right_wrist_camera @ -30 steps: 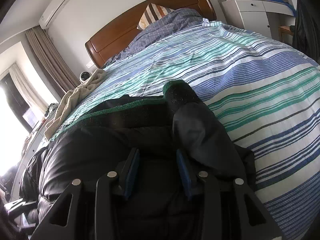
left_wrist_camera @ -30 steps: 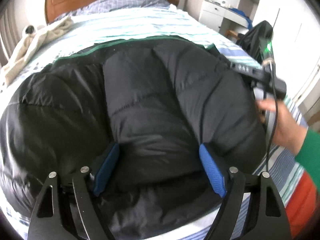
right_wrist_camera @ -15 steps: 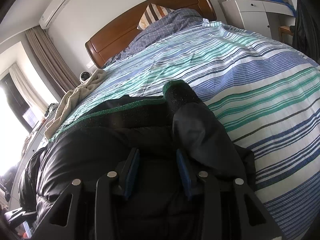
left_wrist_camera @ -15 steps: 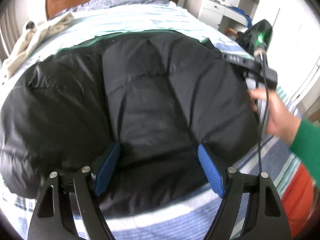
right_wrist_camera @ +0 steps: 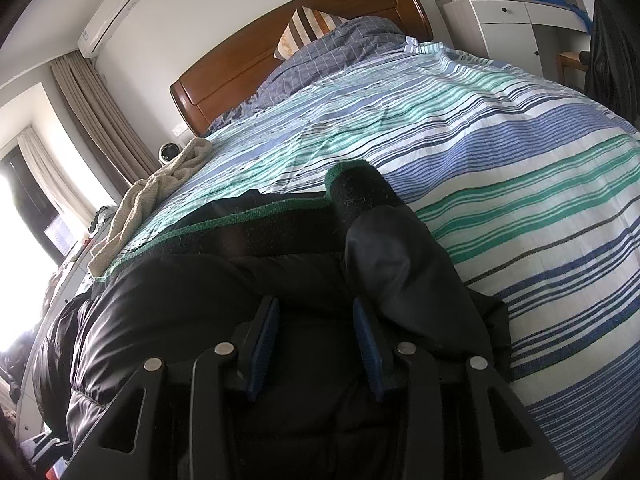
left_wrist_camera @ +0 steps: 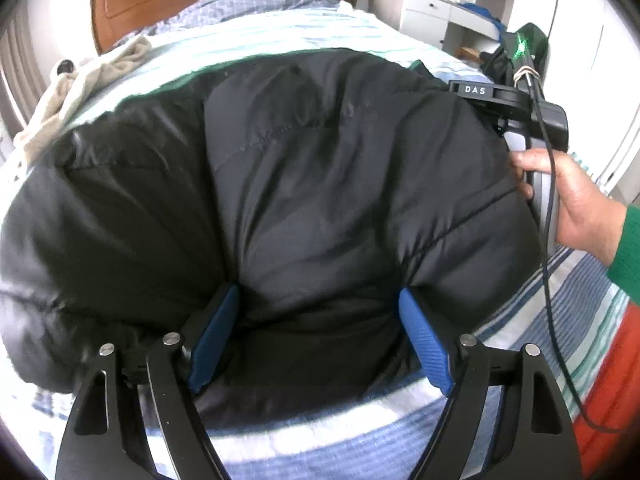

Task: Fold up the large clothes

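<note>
A black puffer jacket [left_wrist_camera: 320, 160] lies in a bulky heap on the striped bed cover [right_wrist_camera: 500, 160]. My left gripper [left_wrist_camera: 318, 300] stands wide with its blue pads pressed into a thick bulge of the jacket near its front edge. My right gripper [right_wrist_camera: 316, 308] is clamped on a fold of the jacket [right_wrist_camera: 180, 300] beside a sleeve whose knit cuff [right_wrist_camera: 360, 188] has green trim. In the left wrist view the right tool's black body [left_wrist_camera: 516, 104] sits at the jacket's far right side, held by a hand [left_wrist_camera: 576, 204]; its fingers are hidden behind the fabric.
A beige towel [right_wrist_camera: 160, 196] lies crumpled along the bed's left edge. The wooden headboard [right_wrist_camera: 300, 40] and pillows are at the far end. A white dresser [right_wrist_camera: 512, 28] stands to the right of the bed. A cable hangs from the right tool.
In the left wrist view the jacket's front edge has drawn back over the bed, showing more striped cover below it. The right wrist view is unchanged.
</note>
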Demonstrator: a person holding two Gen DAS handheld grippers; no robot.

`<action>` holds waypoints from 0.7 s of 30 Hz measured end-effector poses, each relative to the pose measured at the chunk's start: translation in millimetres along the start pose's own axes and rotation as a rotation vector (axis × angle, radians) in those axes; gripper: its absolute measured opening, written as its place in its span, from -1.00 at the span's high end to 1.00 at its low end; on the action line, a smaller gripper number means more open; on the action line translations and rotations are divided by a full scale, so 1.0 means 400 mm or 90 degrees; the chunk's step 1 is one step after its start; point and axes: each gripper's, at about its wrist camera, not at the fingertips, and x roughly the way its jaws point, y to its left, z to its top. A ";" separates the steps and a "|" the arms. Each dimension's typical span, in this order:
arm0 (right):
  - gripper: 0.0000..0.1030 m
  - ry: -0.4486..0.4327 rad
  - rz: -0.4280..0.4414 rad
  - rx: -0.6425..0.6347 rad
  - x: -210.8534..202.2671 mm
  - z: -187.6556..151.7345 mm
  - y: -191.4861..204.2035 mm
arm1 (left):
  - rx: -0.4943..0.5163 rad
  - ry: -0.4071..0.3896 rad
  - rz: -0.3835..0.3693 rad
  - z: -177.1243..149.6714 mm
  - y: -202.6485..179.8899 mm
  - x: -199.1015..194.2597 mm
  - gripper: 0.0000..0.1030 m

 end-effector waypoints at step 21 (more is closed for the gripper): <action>-0.57 0.000 -0.050 0.064 -0.267 -0.034 -0.017 | 0.001 -0.029 0.070 -0.015 -0.014 -0.120 -0.65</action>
